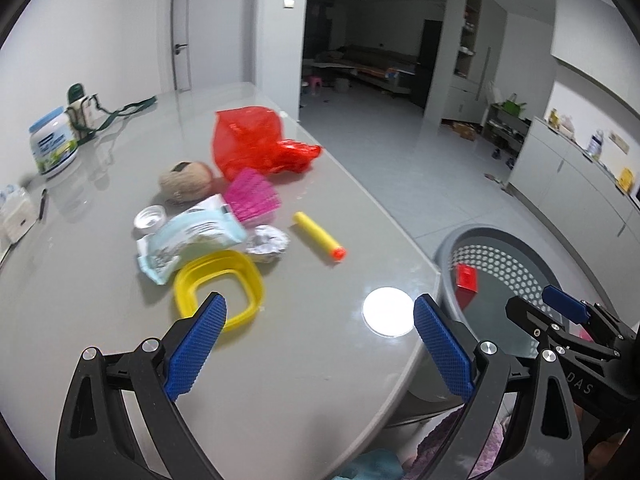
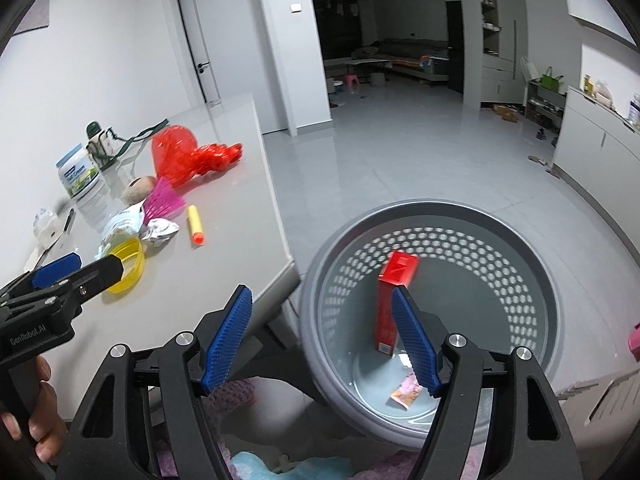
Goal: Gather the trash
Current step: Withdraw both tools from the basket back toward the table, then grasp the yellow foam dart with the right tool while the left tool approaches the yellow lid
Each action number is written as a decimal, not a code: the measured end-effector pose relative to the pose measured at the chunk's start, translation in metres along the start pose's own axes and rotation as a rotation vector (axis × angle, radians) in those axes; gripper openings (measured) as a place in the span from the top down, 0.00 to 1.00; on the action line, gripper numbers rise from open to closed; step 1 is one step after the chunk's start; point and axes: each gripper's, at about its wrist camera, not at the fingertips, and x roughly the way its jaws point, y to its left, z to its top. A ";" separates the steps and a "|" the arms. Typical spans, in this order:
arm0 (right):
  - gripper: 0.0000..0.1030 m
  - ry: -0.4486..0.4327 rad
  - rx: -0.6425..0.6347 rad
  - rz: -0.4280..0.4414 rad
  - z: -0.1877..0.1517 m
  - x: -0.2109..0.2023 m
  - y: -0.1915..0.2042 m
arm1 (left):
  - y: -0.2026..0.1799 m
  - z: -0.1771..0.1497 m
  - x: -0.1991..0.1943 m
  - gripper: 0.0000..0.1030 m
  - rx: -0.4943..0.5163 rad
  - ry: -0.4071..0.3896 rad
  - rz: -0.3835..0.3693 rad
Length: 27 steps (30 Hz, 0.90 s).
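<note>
Both grippers hang empty between the littered table and the grey basket.

The left gripper [image 1: 320, 336], jaws wide, hovers over bare tabletop near the rounded table [image 1: 100, 320] edge; the right gripper [image 2: 322, 336], jaws wide and holding nothing, straddles the table corner and the perforated basket [image 2: 532, 236] on open floor to the right. In the basket lie one red box [image 2: 396, 280] and one small wrapper [image 2: 406, 392]. On the table: one yellow ring [image 1: 240, 276], one foam dart [image 1: 318, 236], one foil ball [image 1: 268, 242], one pale pouch [image 1: 192, 236], one red bag [image 1: 252, 140]. The left gripper's body reads "GenRobot.AI".

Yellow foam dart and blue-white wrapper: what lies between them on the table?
A crumpled foil ball lies between dart and wrapper, in the left wrist view.
</note>
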 end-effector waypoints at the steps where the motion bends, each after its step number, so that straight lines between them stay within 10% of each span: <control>1: 0.33 0.003 -0.004 0.004 0.000 0.002 0.003 | 0.005 0.000 0.001 0.10 -0.005 -0.002 0.007; 27: 0.33 0.115 -0.199 0.133 0.033 0.090 0.082 | 0.098 -0.008 0.026 0.10 -0.164 0.057 0.193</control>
